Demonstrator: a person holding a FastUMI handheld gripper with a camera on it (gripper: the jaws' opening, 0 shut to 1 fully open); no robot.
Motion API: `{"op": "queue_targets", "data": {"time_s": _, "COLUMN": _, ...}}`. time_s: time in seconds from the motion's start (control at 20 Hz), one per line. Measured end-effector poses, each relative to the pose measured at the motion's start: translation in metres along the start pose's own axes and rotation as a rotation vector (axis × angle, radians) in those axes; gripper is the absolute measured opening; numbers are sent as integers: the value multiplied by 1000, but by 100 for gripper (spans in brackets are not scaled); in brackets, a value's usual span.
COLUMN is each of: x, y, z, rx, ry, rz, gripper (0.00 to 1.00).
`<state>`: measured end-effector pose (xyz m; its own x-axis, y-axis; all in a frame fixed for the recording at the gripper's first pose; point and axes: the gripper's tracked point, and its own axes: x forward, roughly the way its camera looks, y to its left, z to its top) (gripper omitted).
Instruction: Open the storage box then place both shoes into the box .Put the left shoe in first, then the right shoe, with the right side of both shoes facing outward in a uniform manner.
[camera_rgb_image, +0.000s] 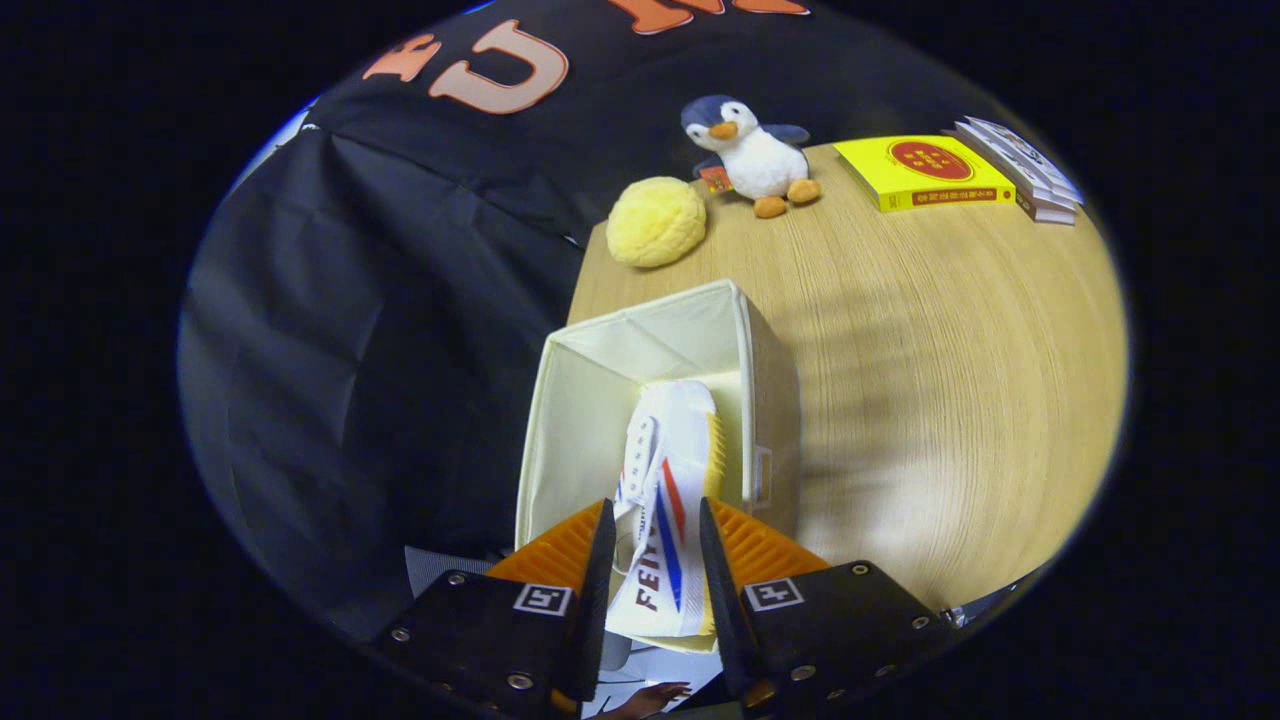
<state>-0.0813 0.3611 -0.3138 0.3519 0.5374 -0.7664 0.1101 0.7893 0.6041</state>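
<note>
A light wooden table (950, 400) spreads out ahead of the gripper and to its right, while dark cloth hangs down beyond the table's left edge. Just ahead of the fingers, at that left edge of the table, stands the storage box (575, 400), a cream fabric cube with its top open so its pale inner walls show. A white canvas shoe (668, 470) with a red and a blue stripe along its side and a yellowish sole reaches from the gap between the fingers forward into the box, its toe pointing away from the gripper and its sole turned toward the right-hand finger. The gripper (650, 565) is pinching the heel end of this shoe: its two orange ribbed fingers (560, 550) sit close together with the shoe pressed between them, and each black finger block carries a small square marker. Far beyond the box, toward the back of the table, lie a yellow book (925, 172) and, just to its right, a short stack of white books (1030, 175). To the left of the yellow book sits a plush penguin (752, 155), and nearer the box, a round yellow plush ball (655, 222).
</note>
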Motion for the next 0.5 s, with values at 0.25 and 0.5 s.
{"op": "queue_targets", "data": {"time_s": 0.25, "x": -79, "y": -39, "z": 75, "rx": -161, "ry": -320, "rz": -17, "gripper": 71}}
{"op": "queue_targets", "data": {"time_s": 0.5, "x": -158, "y": -115, "z": 120, "rx": -250, "ry": -535, "rz": -144, "gripper": 85}}
